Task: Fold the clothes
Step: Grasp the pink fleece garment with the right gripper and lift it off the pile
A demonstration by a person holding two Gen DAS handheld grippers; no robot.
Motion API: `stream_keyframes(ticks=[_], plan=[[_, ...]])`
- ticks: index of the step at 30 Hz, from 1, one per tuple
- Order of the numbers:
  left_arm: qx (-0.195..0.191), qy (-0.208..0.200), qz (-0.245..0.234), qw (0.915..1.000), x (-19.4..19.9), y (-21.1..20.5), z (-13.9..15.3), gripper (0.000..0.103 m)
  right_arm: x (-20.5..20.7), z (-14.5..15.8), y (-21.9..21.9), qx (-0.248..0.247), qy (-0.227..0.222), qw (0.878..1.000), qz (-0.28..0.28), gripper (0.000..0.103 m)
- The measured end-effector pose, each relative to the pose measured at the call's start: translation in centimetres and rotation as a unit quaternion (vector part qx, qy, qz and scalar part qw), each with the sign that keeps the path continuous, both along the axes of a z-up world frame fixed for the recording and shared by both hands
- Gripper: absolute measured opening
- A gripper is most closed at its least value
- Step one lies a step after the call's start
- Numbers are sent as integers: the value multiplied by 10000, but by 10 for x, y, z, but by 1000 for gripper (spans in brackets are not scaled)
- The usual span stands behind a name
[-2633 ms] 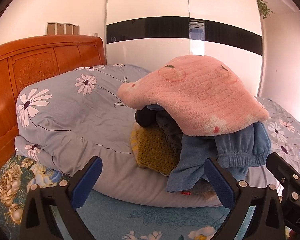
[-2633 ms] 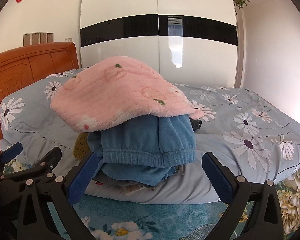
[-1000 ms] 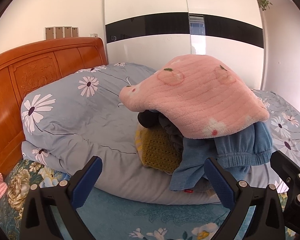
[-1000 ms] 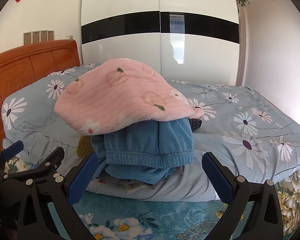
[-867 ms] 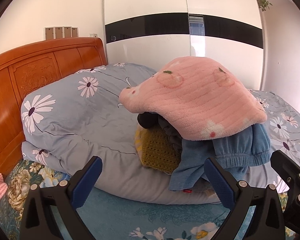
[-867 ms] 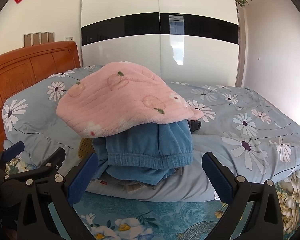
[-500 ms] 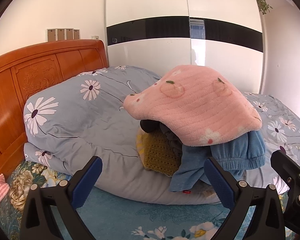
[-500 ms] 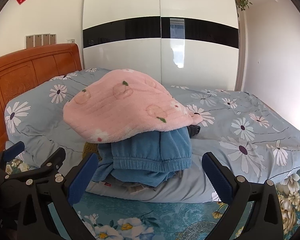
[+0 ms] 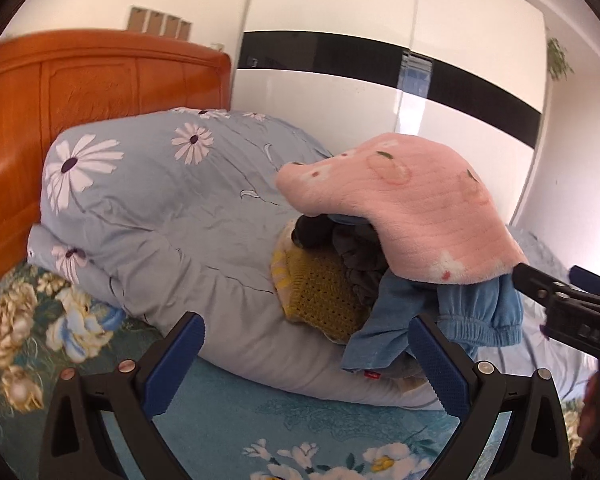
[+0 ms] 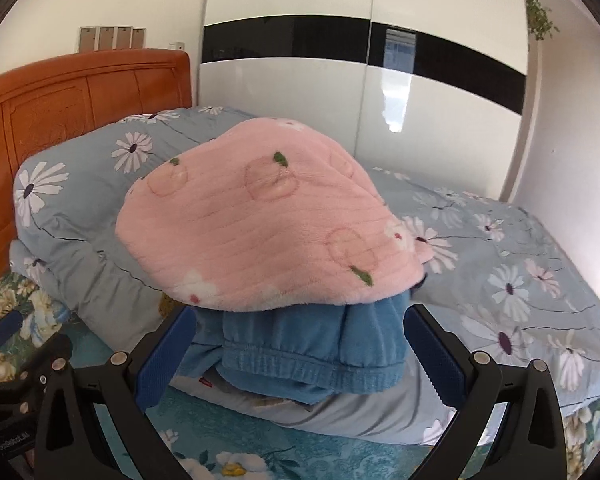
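Note:
A heap of clothes lies on the grey flowered duvet (image 9: pixel 148 200). On top is a pink fleece garment (image 9: pixel 412 208) (image 10: pixel 260 224) with peach prints. Under it sit blue fleece trousers (image 10: pixel 312 344) (image 9: pixel 472 312), a mustard knit piece (image 9: pixel 324 296) and dark garments (image 9: pixel 340 236). My left gripper (image 9: pixel 306 350) is open, low and in front of the heap's left side, holding nothing. My right gripper (image 10: pixel 300 346) is open with its blue pads either side of the blue trousers' waistband, close under the pink edge. The right gripper also shows at the right edge of the left wrist view.
An orange wooden headboard (image 9: pixel 60 92) stands at the left. A white wardrobe (image 10: pixel 340 92) with a black band fills the back wall. The teal flowered sheet (image 9: pixel 260 420) runs along the near bed edge. Duvet (image 10: pixel 520 280) spreads flat to the right of the heap.
Both grippers have moved closer to the heap. The right one now frames the blue trousers under the pink garment. The left view has swung left and tilted. The clothes have not moved.

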State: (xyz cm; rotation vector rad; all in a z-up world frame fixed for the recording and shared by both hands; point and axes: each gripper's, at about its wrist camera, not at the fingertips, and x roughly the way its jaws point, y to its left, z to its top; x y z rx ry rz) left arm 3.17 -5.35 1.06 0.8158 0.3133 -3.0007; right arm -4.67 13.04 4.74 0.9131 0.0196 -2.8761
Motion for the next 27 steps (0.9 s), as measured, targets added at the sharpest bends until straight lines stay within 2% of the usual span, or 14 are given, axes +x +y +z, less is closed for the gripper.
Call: stream_keyframes(ticks=[3, 5, 6, 8, 11, 12, 13, 17, 22, 27], plan=[[-86, -88, 60, 9999, 3, -7, -6, 103, -25, -7, 14, -890, -363, 9954, 20, 100], [-153, -193, 73, 9997, 4, -10, -10, 103, -41, -13, 27, -1486, -630, 9868, -158, 84], [-155, -224, 68, 9996, 5, -12, -11, 103, -48, -15, 30, -1660, -749, 9829, -267, 72], [-130, -270, 65, 9995, 8, -15, -12, 103, -57, -17, 36, -2013, -905, 9746, -385, 65], [-74, -378, 42, 9993, 12, -21, -11, 103, -64, -11, 44, -2501, -973, 9619, -521, 39], [-59, -420, 49, 9991, 14, -23, -11, 103, -65, -7, 47, -2610, -987, 9584, -606, 22], [-30, -469, 56, 9989, 15, -26, -10, 103, -67, -2, 49, -2671, -1009, 9561, -655, 11], [170, -509, 104, 9985, 26, -40, -6, 103, -80, 34, 50, -2837, -975, 9523, -566, 8], [221, -587, 164, 9979, 38, -56, -1, 103, -108, 100, 53, -3338, -633, 9399, -350, 7], [347, -624, 216, 9972, 48, -74, 2, 103, -111, 201, 53, -3347, 149, 9422, -68, 6]])
